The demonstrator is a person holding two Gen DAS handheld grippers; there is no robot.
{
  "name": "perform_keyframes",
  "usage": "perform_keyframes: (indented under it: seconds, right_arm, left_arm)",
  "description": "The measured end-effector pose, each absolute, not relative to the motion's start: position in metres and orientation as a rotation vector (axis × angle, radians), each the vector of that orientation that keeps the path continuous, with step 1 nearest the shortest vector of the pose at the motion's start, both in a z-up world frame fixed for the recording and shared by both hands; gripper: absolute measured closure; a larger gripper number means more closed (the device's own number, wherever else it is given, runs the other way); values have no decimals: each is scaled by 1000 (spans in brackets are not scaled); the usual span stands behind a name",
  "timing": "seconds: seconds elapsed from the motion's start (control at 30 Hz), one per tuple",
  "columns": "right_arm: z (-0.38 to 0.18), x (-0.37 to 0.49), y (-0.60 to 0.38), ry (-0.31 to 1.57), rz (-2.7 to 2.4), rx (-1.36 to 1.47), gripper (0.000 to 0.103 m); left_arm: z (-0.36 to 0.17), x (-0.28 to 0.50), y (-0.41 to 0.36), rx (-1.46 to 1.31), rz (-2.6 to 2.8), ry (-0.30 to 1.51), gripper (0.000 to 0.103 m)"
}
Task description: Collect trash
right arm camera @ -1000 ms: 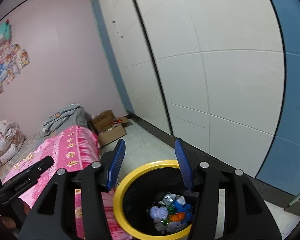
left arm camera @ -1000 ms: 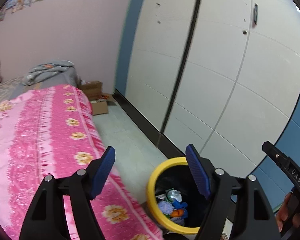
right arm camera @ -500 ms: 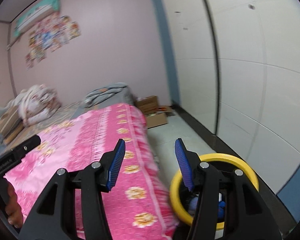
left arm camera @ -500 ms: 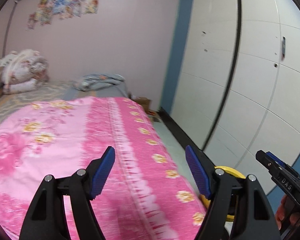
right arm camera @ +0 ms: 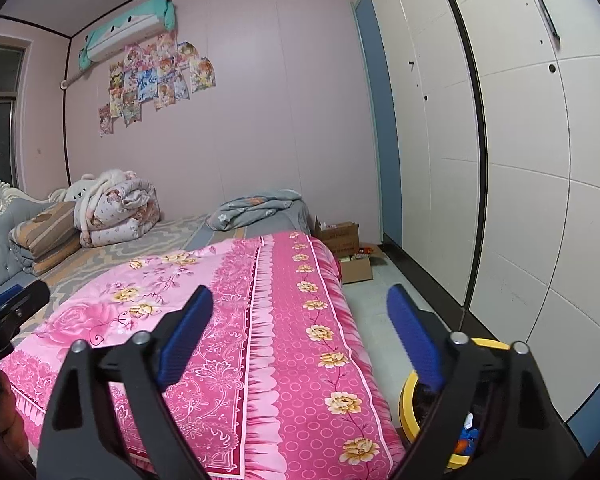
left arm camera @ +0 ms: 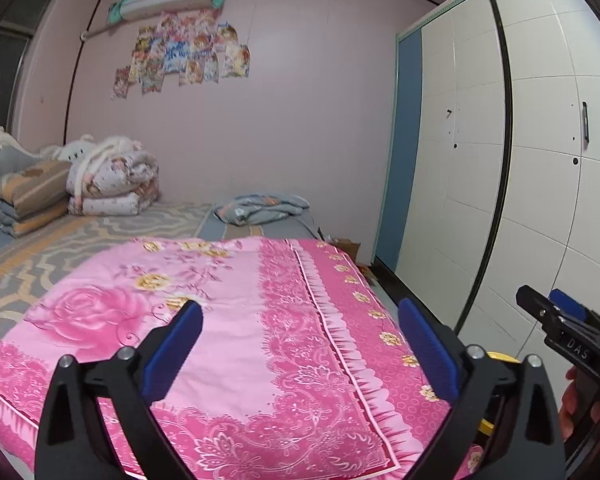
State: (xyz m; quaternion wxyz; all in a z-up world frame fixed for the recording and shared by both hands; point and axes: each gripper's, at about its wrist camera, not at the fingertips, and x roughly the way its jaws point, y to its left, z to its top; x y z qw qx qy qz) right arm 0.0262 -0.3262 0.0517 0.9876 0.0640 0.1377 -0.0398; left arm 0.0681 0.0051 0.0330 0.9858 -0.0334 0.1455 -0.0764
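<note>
A yellow-rimmed black trash bin [right arm camera: 410, 400] stands on the floor beside the bed at the lower right of the right wrist view, with colourful trash [right arm camera: 466, 438] inside; only a sliver of its rim [left arm camera: 500, 356] shows in the left wrist view. My left gripper [left arm camera: 300, 322] is open and empty above the pink floral bedspread [left arm camera: 240, 340]. My right gripper [right arm camera: 300, 312] is open and empty over the bed's right edge [right arm camera: 332, 360]. The right gripper also shows at the right of the left wrist view [left arm camera: 556, 316].
Folded quilts [left arm camera: 112, 180] and a grey blanket [left arm camera: 264, 208] lie at the far end of the bed. Open cardboard boxes [right arm camera: 348, 252] sit on the floor by the far wall. White wardrobe doors [right arm camera: 520, 160] line the right side, leaving a narrow floor aisle [right arm camera: 380, 304].
Both grippers have swung up and left, away from the bin and over the bed. The bin has slid to the lower right edge of both views. Both jaws stayed open.
</note>
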Motion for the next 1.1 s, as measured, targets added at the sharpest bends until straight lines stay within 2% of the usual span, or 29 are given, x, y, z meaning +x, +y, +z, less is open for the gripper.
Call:
perform_keyframes:
  seconds: [0.13, 0.33, 1.1]
  right_arm:
    - [54, 12, -322, 254, -83, 125, 8]
    - [48, 5, -328, 243, -74, 127, 8]
    - [23, 2, -326, 261, -85, 119, 8]
  left_arm:
    - [31, 51, 4, -43, -131, 262, 8]
    - [25, 32, 3, -54, -108, 221, 8]
    - [9, 26, 9, -126, -127, 242, 8]
